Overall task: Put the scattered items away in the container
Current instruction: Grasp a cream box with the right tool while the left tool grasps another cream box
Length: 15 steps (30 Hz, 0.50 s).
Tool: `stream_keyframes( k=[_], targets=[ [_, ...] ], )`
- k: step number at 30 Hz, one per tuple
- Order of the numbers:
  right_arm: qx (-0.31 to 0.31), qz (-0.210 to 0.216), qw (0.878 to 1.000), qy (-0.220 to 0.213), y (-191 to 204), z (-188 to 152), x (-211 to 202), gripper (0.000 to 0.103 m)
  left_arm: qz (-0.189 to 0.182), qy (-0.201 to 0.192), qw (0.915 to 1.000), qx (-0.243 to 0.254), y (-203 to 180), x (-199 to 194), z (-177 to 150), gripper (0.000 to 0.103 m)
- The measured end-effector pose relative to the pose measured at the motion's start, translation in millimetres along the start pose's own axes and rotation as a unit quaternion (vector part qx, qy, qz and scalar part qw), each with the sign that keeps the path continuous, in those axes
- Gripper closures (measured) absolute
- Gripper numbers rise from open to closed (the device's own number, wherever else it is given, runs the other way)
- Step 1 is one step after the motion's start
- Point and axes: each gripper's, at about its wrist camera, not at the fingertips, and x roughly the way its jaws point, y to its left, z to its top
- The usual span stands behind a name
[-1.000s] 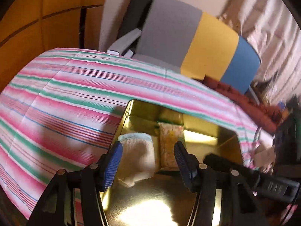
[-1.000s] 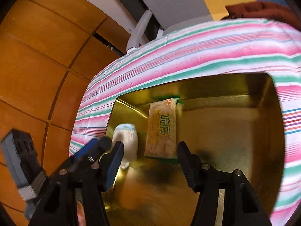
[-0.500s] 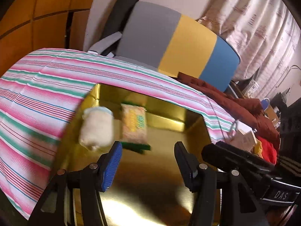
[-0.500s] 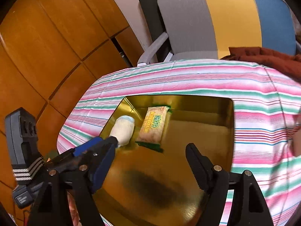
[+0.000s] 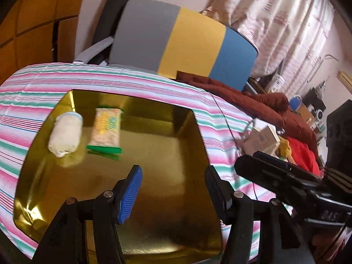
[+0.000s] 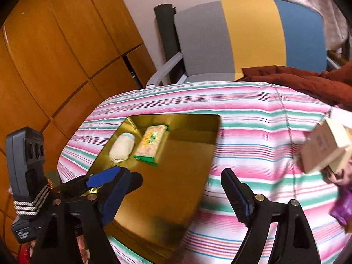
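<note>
A shiny gold tin tray (image 5: 167,154) (image 6: 178,154) sits on a pink, green and white striped cloth. At its far left end lie a white rolled sock (image 5: 65,134) (image 6: 122,146) and, beside it, a snack packet (image 5: 106,129) (image 6: 150,143) with green ends. My left gripper (image 5: 172,173) hangs open over the tray's near half with nothing between its fingers. My right gripper (image 6: 179,176) hovers over the tray's near right rim. Its jaws are opening, with nothing between them. The left gripper's blue pad (image 6: 101,177) shows at the right wrist view's lower left.
A cardboard box (image 6: 325,145) (image 5: 261,140) and a purple item (image 6: 343,206) lie at the cloth's right edge. A rust-red garment (image 5: 259,101) is heaped behind them. A grey, yellow and blue chair (image 6: 248,37) stands beyond the table, with wooden panels (image 6: 55,44) on the left.
Both grippers have drawn back from the sock and packet, which now look smaller and farther off. The left one has shifted right along the tray. The right jaws have spread wider.
</note>
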Motion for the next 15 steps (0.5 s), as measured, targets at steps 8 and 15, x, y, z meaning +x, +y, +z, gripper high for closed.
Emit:
stream_keyframes(
  k=[8,15],
  targets=[
    [0.042,-0.044,0.998,-0.002,-56,-19,-18,0.018,-0.016,0.024,0.9988,0.039,-39,9,-15,0.043],
    [0.053,-0.132,0.988,-0.067,-109,0,-51,0.018,-0.018,0.033,0.9969,0.07,-63,14,-24,0.043]
  ],
)
